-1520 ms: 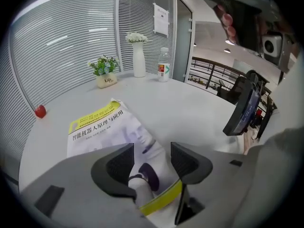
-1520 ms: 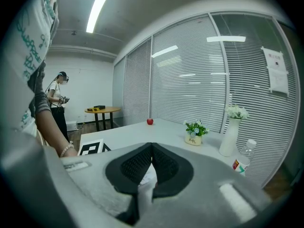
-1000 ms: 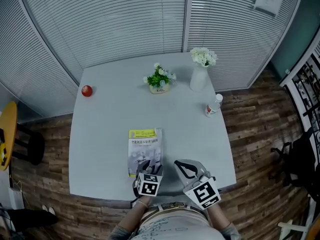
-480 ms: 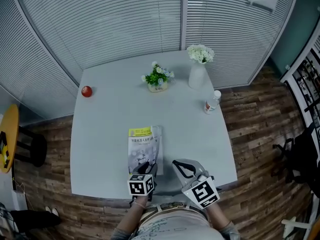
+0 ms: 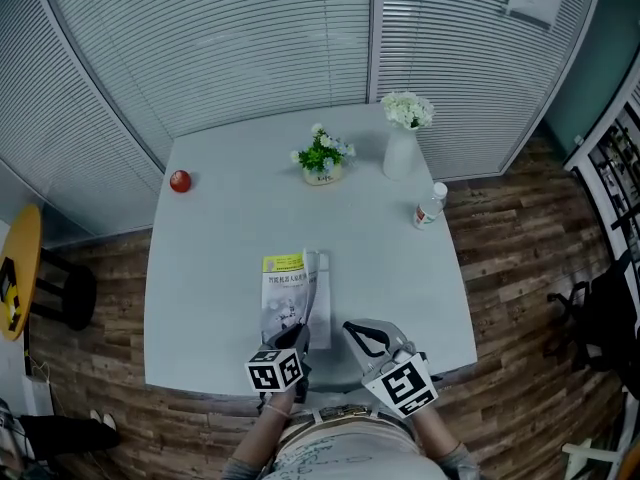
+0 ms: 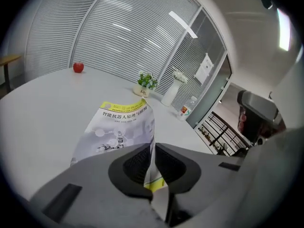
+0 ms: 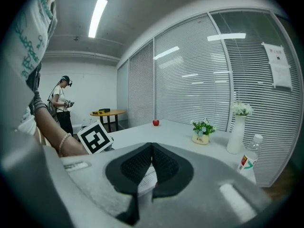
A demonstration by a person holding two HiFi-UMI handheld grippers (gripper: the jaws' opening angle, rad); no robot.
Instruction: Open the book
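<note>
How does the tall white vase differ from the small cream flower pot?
The tall white vase is slim and holds white blooms; the small cream flower pot is squat, with green leaves. In the head view the vase stands right of the pot. Both stand upright on the pale table.

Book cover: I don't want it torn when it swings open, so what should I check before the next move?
1. Grip: the left gripper has just been closing its jaws and now pinches the cover at its near edge: ok.
2. Only the cover taken, no pages with it: cannot tell.
3. Cover lifted off the pages: ok, it stands raised and bowed.
4. Landing room: the table left of the book is bare: ok.
5. Right gripper out of the cover's path: ok, it is shut and sits on the book's right side.
6. Book held down against sliding: cannot tell.
</note>
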